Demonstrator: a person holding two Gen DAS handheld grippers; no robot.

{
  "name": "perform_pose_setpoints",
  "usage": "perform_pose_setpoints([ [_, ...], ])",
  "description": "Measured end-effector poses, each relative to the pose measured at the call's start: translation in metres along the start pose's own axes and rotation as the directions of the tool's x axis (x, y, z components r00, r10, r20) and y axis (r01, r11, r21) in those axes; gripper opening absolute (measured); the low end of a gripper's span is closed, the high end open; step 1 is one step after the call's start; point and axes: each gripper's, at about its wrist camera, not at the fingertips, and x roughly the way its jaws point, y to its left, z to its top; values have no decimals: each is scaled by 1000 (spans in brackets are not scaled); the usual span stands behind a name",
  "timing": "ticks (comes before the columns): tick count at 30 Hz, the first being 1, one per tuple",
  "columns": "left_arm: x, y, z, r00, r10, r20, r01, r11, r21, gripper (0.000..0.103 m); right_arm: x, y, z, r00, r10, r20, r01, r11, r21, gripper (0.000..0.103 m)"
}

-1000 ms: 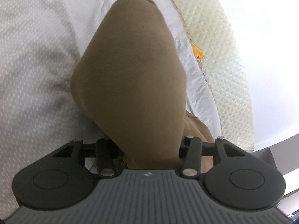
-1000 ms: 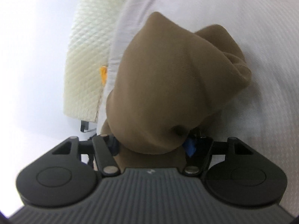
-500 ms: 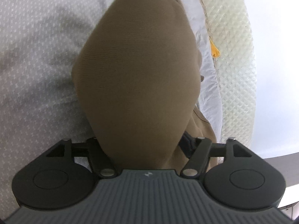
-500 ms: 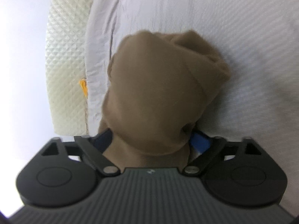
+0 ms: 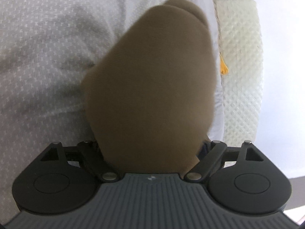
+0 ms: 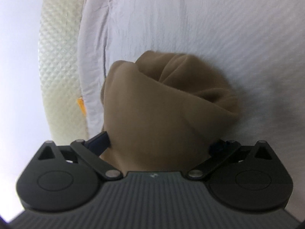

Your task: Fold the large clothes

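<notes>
Grey dotted bedsheet [image 5: 47, 43] over cream mattress [image 5: 242, 57] (quilted).

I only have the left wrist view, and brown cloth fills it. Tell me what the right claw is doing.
Observer: The right claw is opening, with the brown garment between its jaws.
Operator: Report whether its fingers show.
Observer: One blue finger peeks out beside the cloth, toward the cream mattress edge. The other is mostly hidden.
Operator: Describe the cloth's far end.
Observer: It is bunched into rolled folds.
</notes>
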Motion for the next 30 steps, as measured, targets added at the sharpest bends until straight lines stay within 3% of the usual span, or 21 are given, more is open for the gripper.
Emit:
perform_pose_setpoints([
  [3,6,2,4,1000,7,16,-7,1000,7,85,11,-2,3,1000,9,-17,-8,1000,4,103],
  [5,8,-6,2,998,52,30,-54,996,74,71,17,-3,12,999,20,-33,-20,1000,-13,103],
  [8,5,-16,-2,997,61,56,-69,985,157,58,20,9,14,997,53,-50,-58,992,-108,102],
  [14,1,-31,2,996,35,80,-55,962,269,43,11,36,14,976,206,-70,-218,933,-287,81],
  [20,-6,-49,4,994,-8,108,-35,919,393,35,2,56,8,950,290,-112,-310,860,-404,67],
  [30,-15,-61,9,989,-82,121,19,893,449,31,-14,88,2,922,353,-162,-384,771,-508,60],
])
